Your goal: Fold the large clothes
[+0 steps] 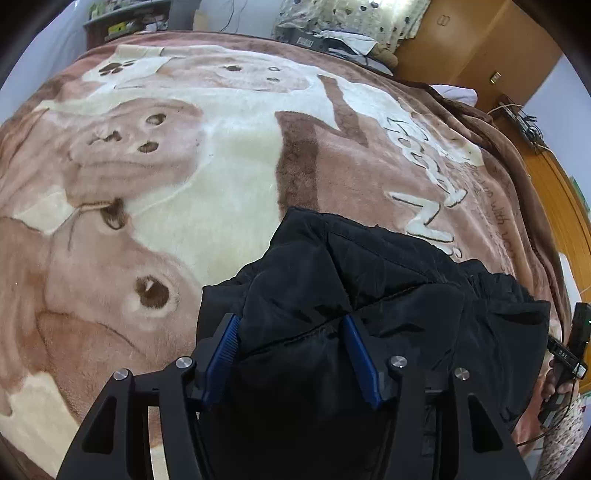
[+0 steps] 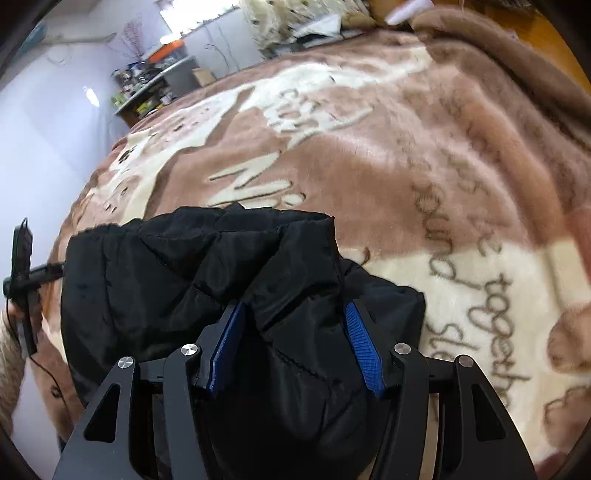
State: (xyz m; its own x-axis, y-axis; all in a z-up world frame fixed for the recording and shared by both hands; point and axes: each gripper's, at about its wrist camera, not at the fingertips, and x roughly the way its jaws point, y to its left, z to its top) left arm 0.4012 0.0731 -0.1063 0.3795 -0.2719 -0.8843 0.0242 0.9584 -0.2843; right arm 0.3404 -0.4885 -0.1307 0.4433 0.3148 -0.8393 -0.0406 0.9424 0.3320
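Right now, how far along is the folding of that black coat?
Mostly done, it seems: the black coat is already a compact bundle on the teddy-bear blanket. In hand: the left gripper and right gripper each straddle a thick fold of it. Left: probably pressing it flat and letting go.

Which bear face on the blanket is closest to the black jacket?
The brown bear face beside the black jacket; the other faces lie farther up the blanket.

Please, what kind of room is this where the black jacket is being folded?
Most likely a bedroom in a home. The black jacket lies on a plush brown and cream blanket spread over a bed, a heart-print pillow is at the far end, and a cluttered shelf stands by the wall.
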